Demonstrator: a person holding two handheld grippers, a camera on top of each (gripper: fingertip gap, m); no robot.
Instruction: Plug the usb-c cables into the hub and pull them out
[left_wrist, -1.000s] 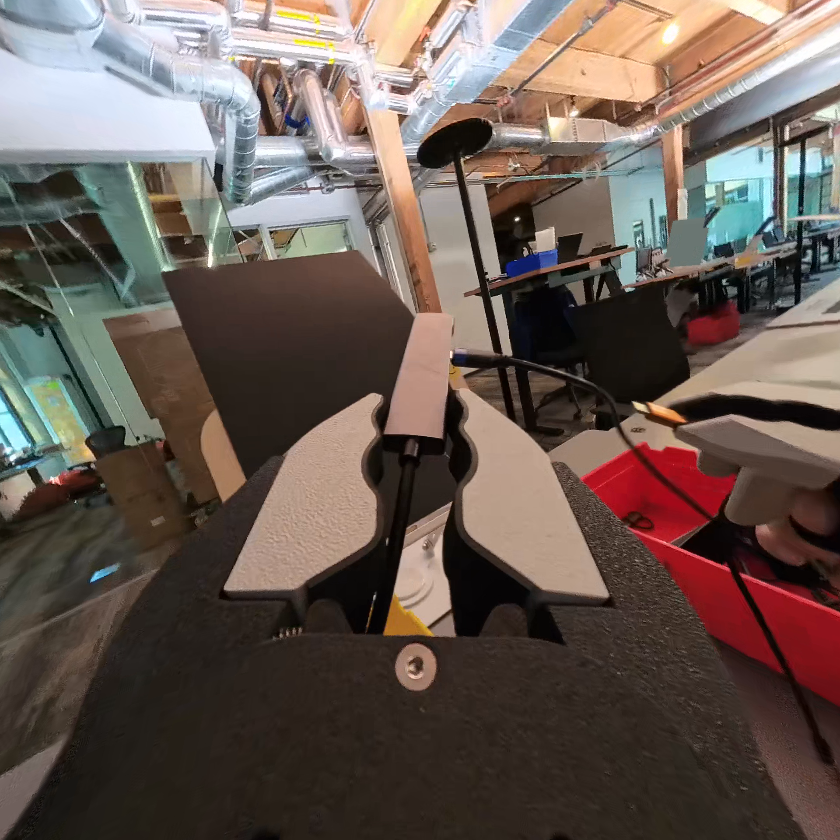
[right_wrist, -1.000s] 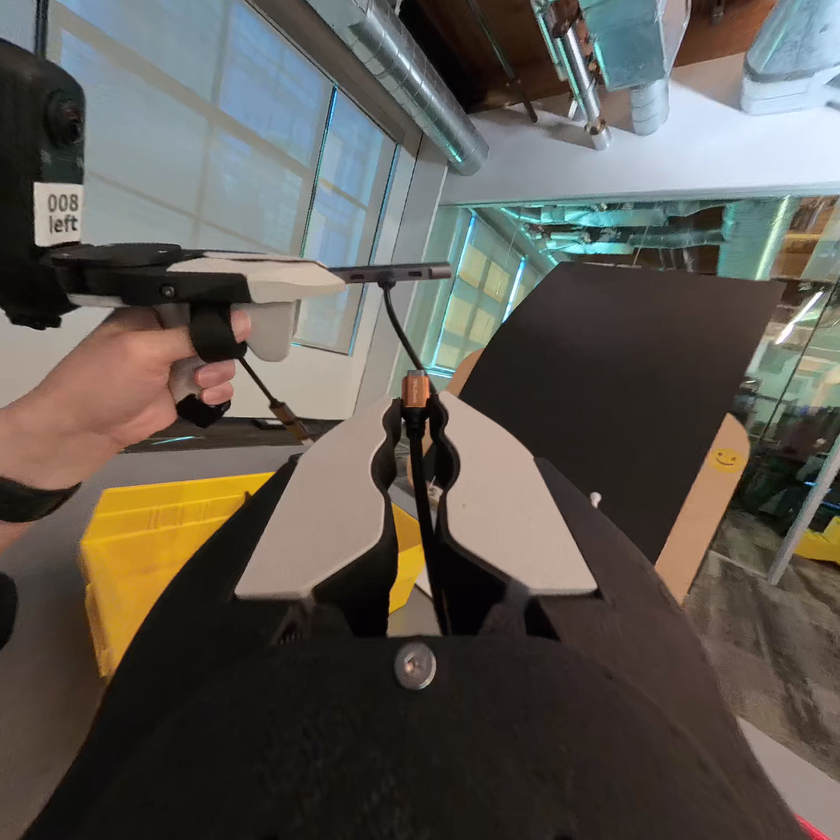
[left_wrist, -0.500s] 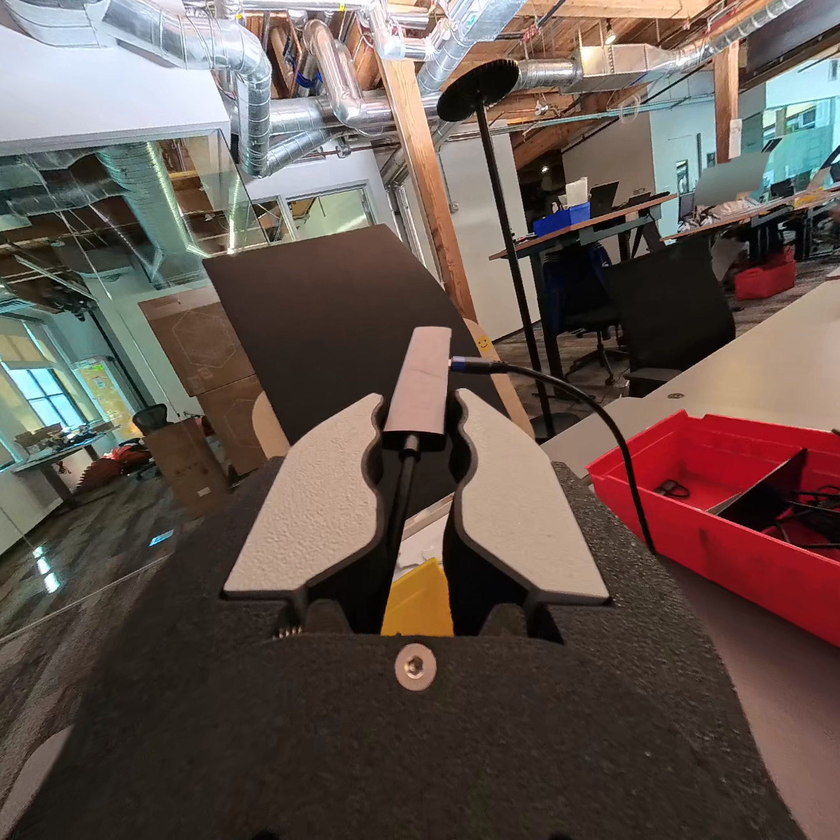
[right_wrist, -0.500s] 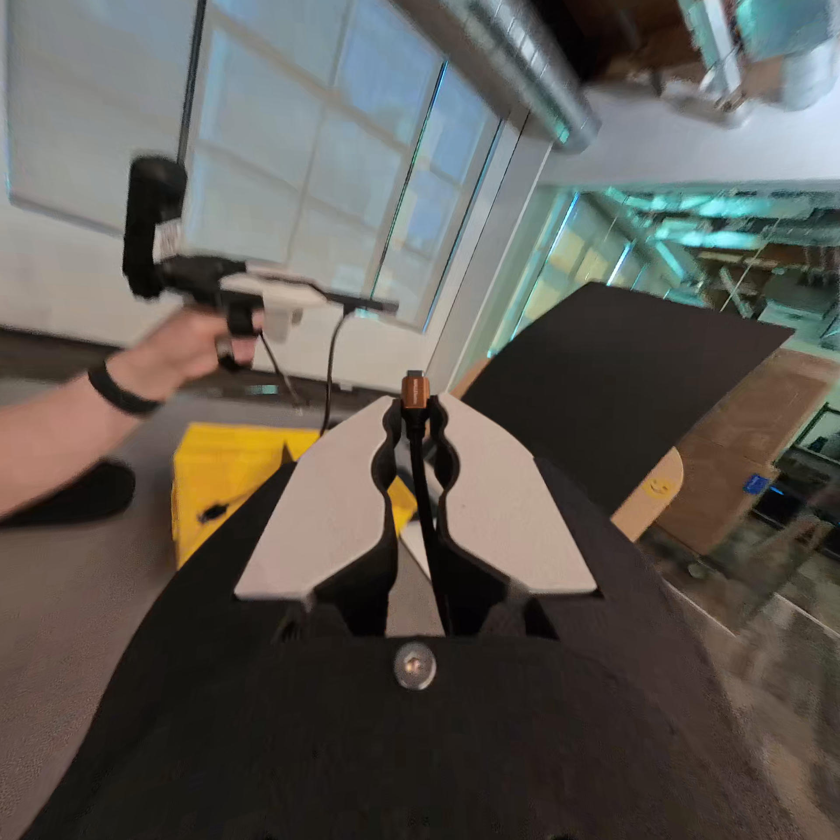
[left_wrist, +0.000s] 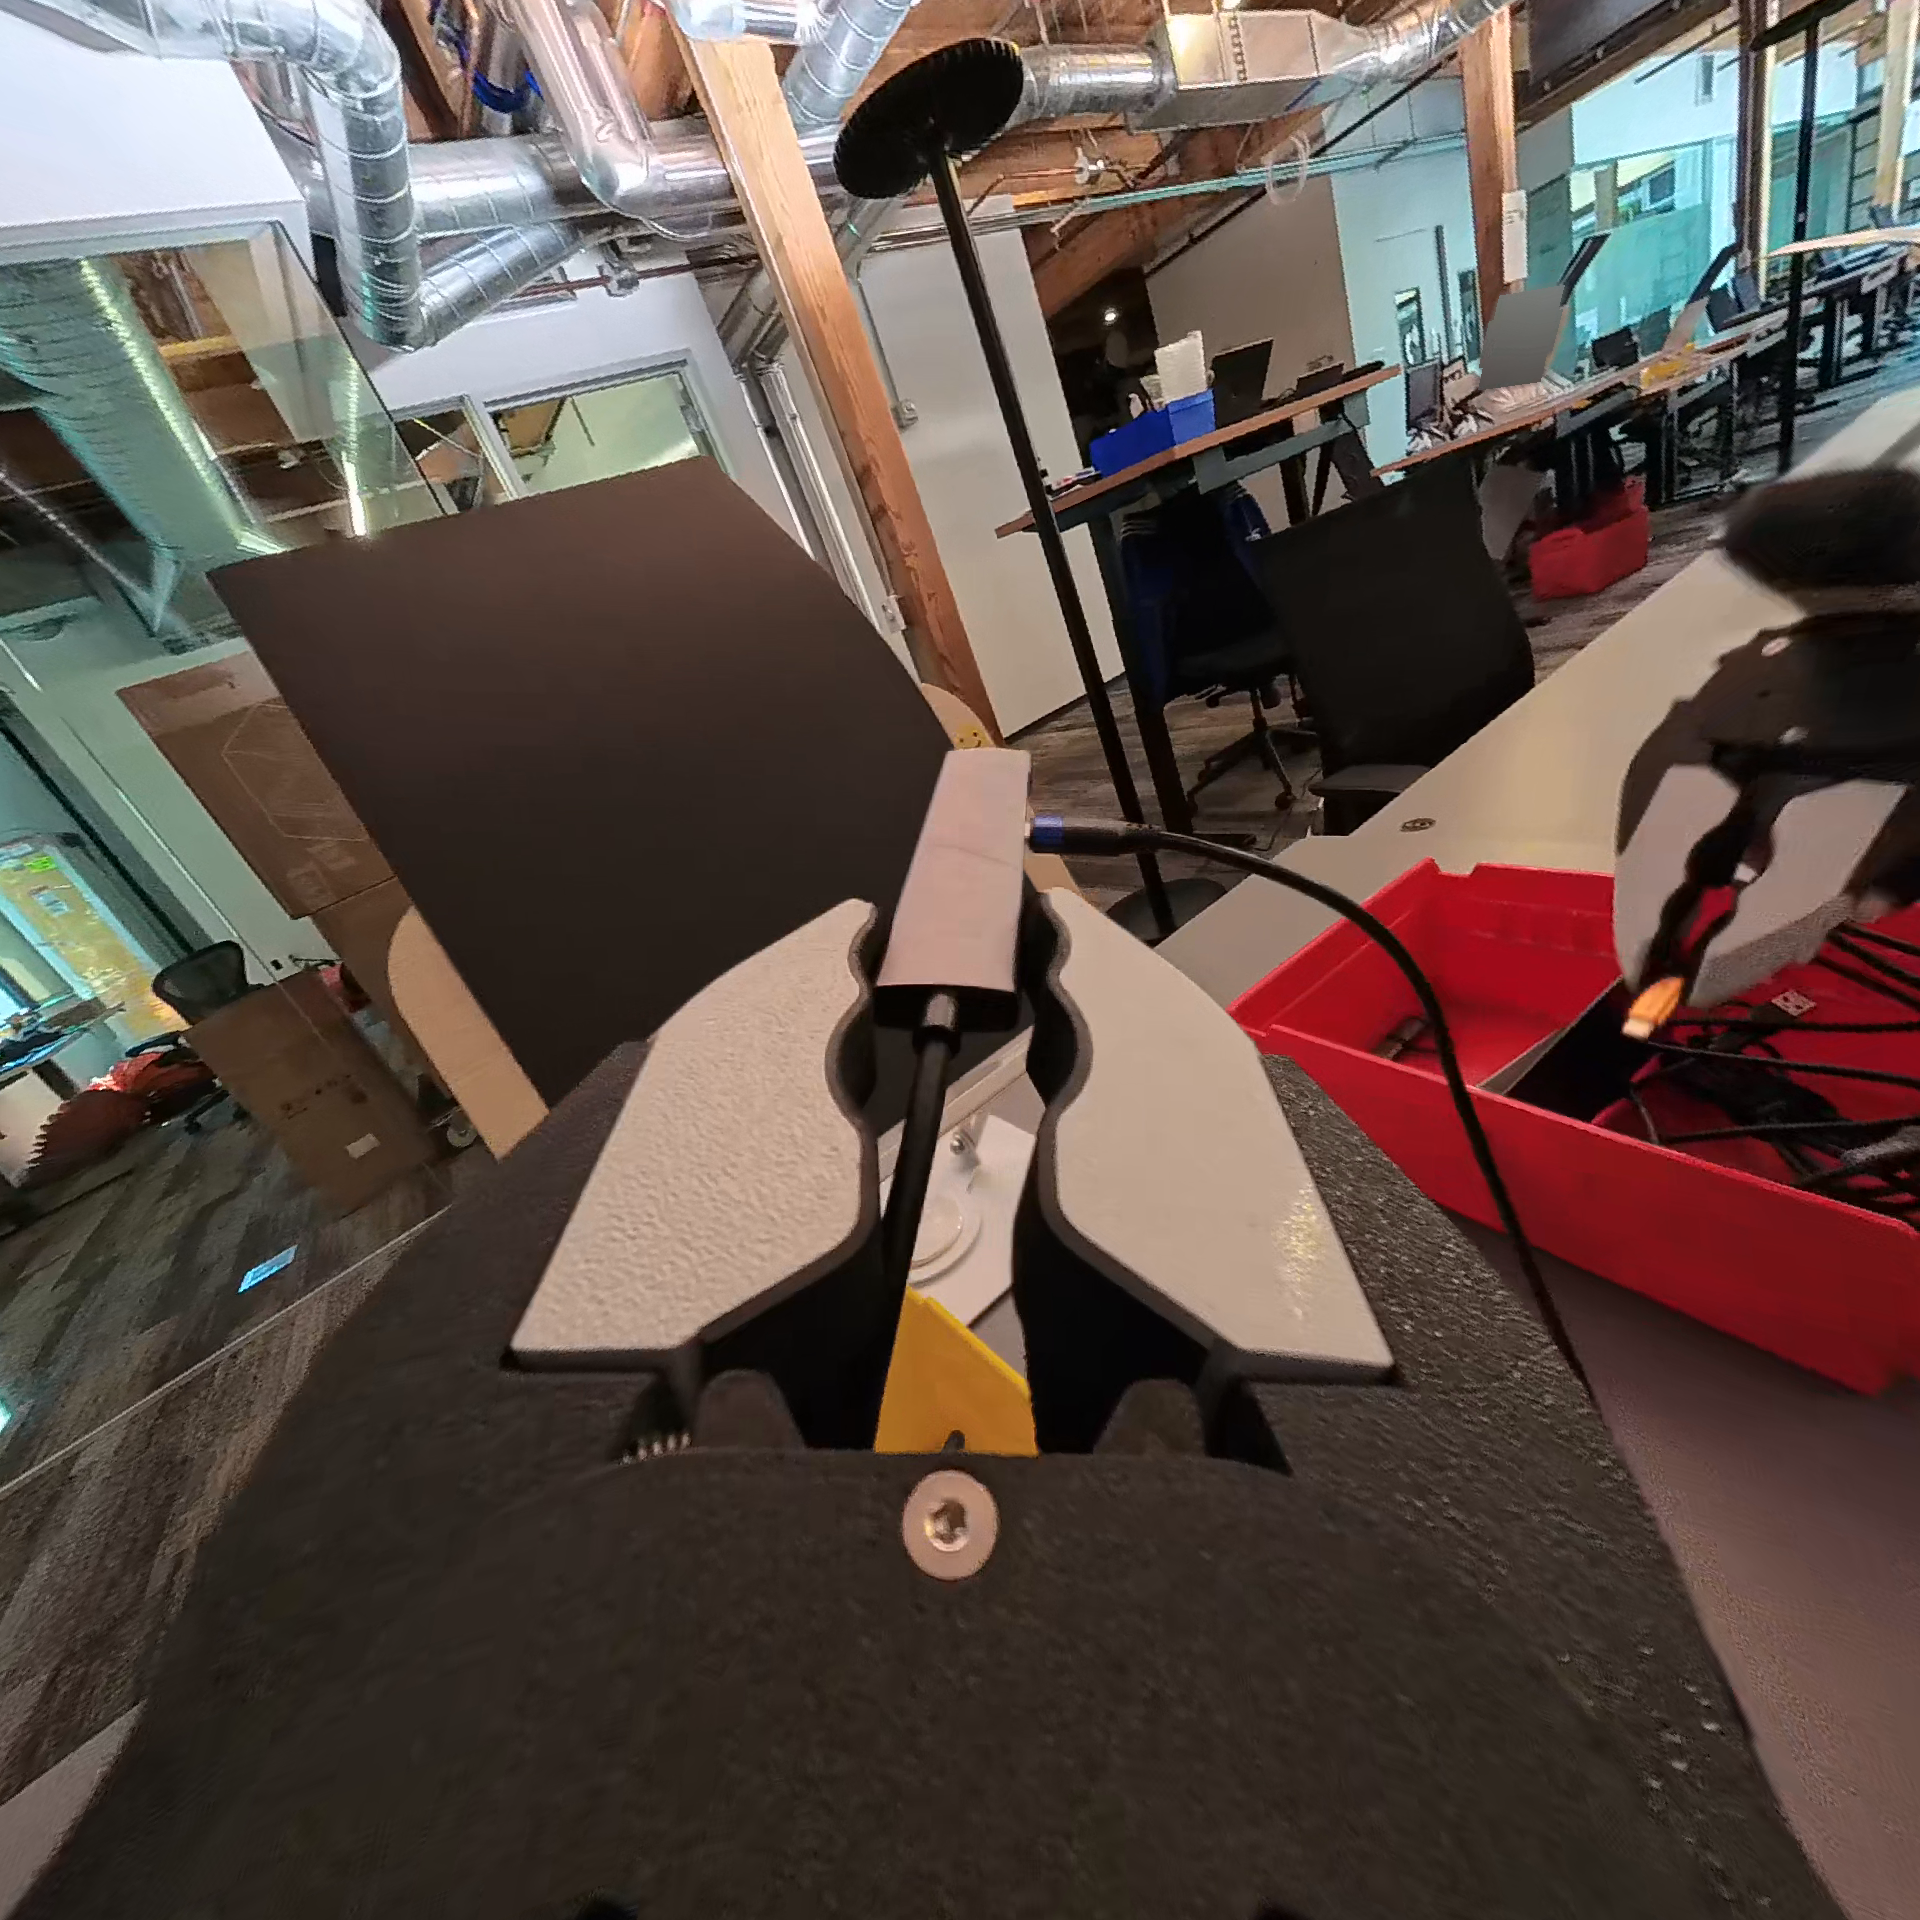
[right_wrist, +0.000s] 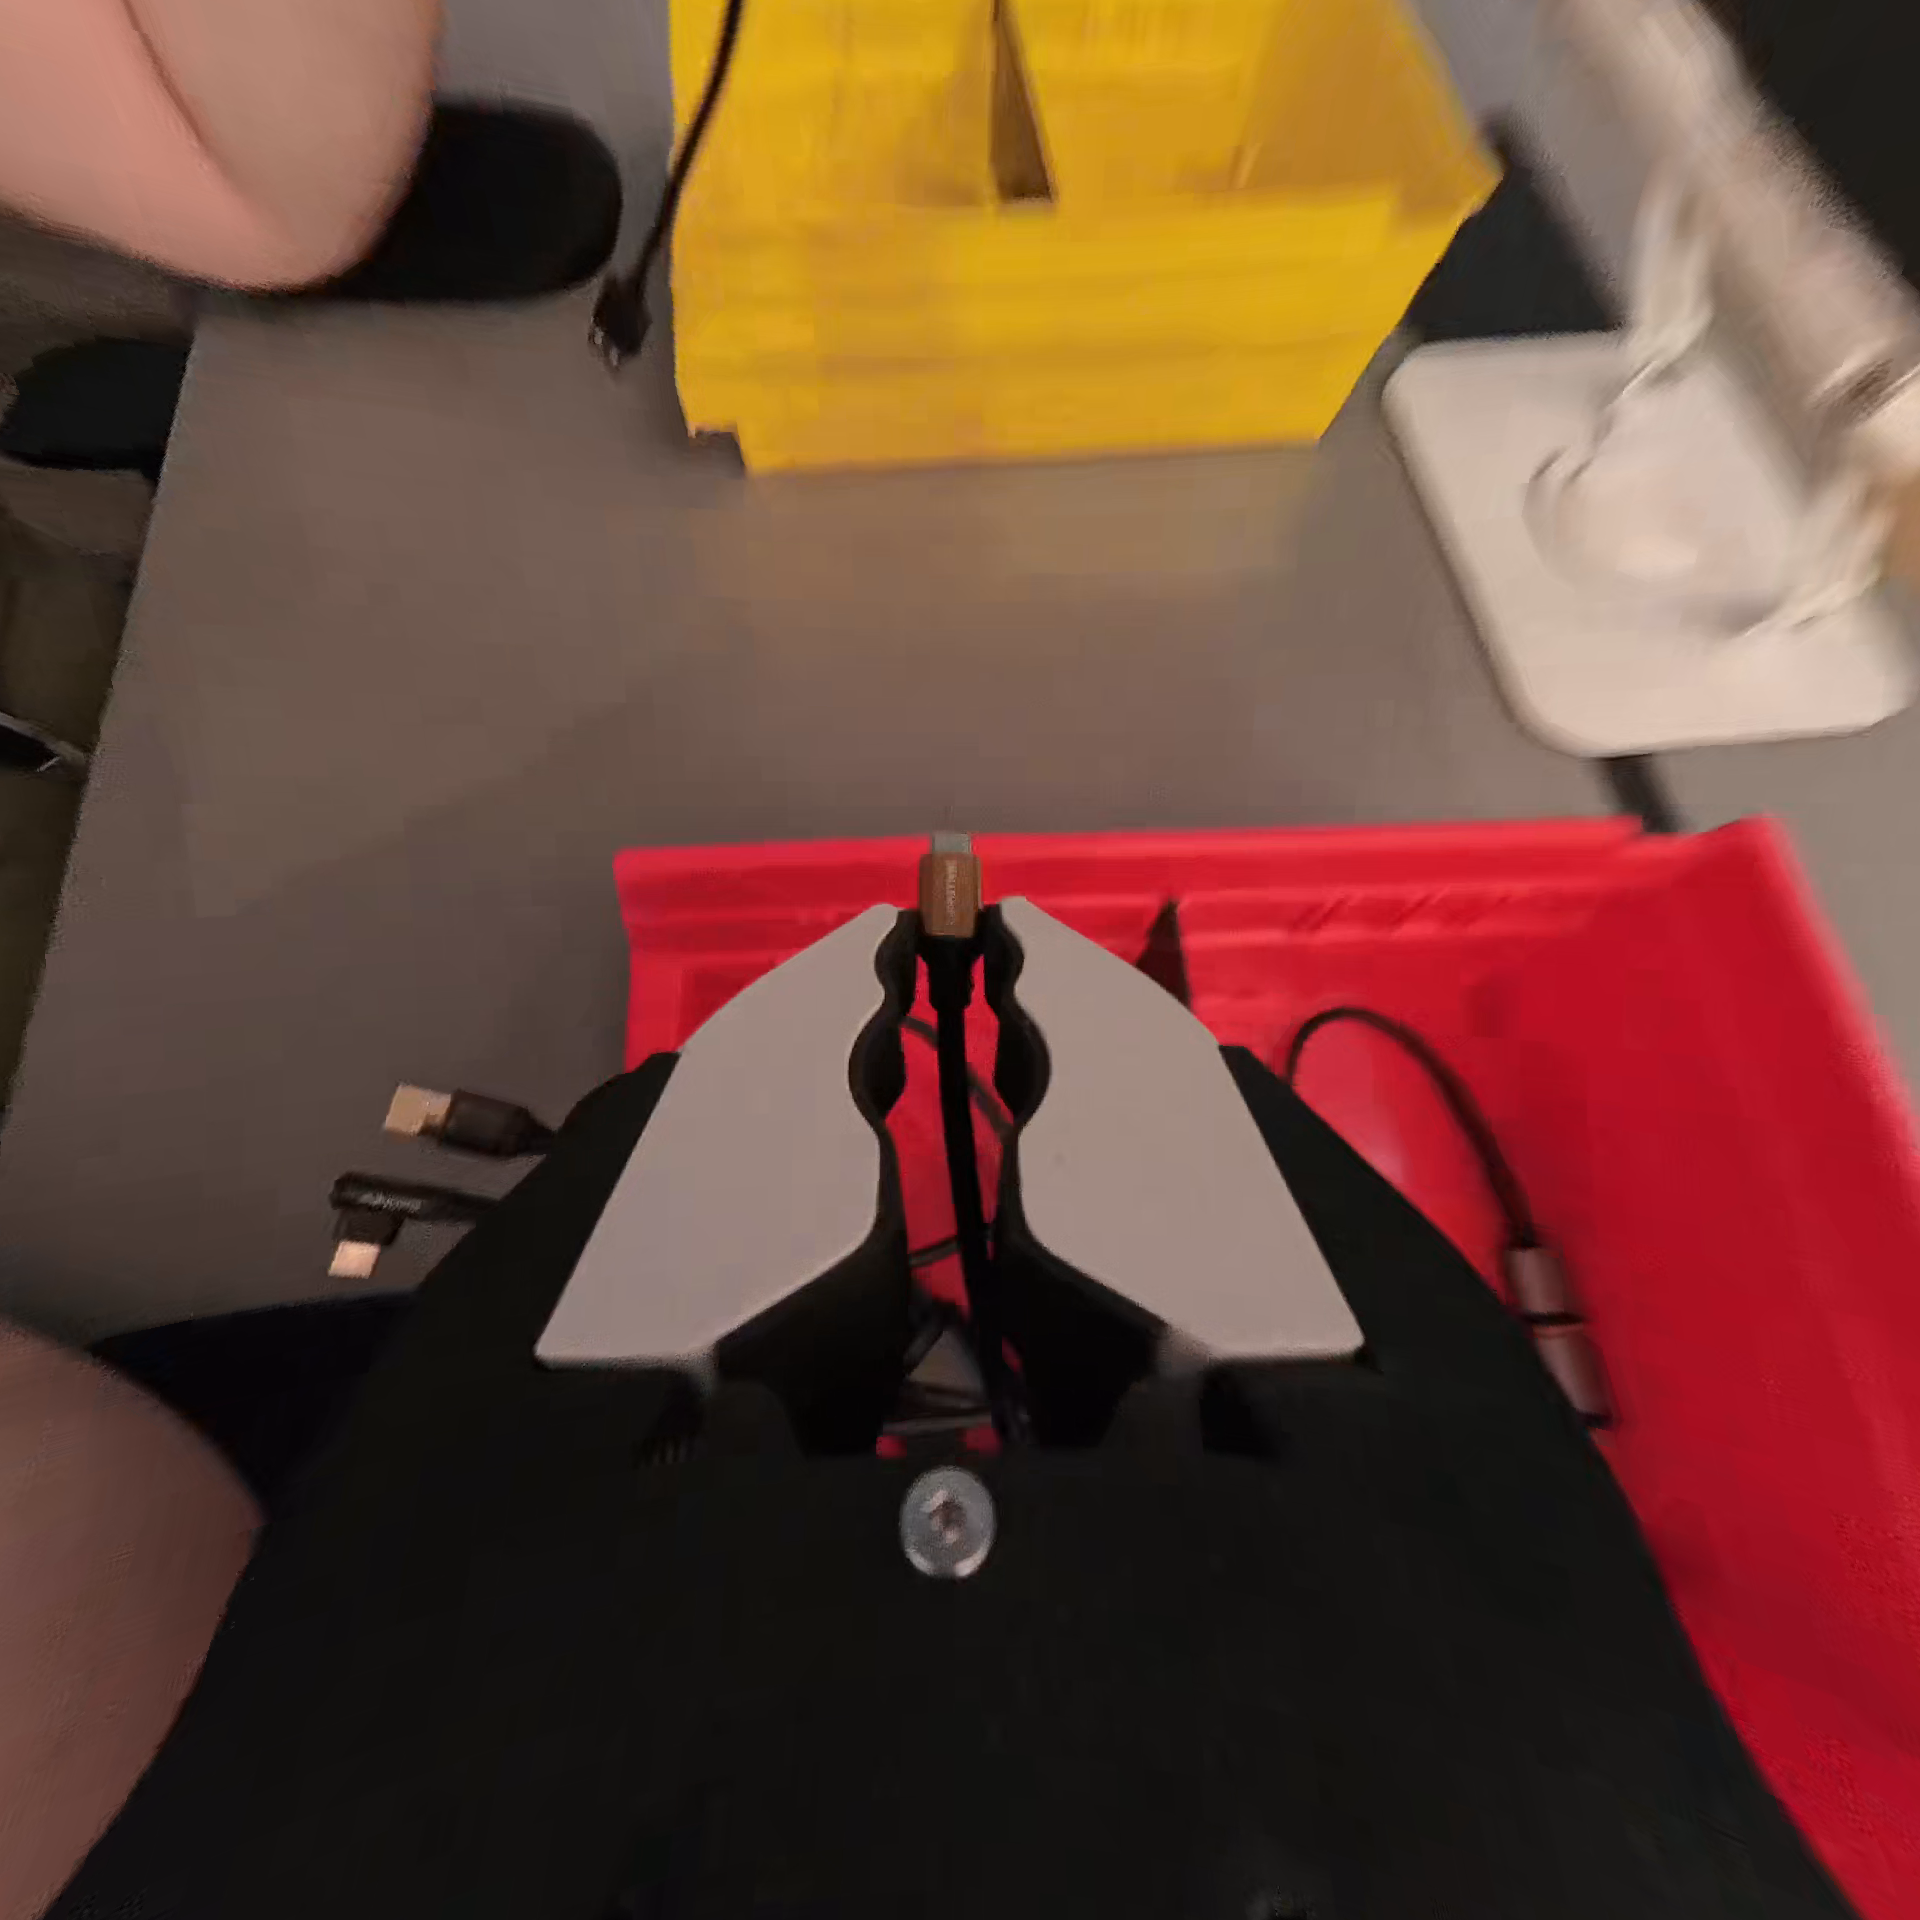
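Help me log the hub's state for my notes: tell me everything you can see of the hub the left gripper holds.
The hub is a slim grey bar with a matte, metallic look, clamped near its rear end in the shut left gripper and pointing forward and upward, off the table. Its own black lead leaves the rear end and runs back between the fingers. One black cable with a blue-collared plug sits in a port on its right side and droops toward the red bin. Nothing else touches it; other ports are not visible.

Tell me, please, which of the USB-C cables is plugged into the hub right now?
The blue-collared cable, seated in the side of the hub that the left gripper clamps. The orange-collared cable is pinched in the right gripper, free of any port.
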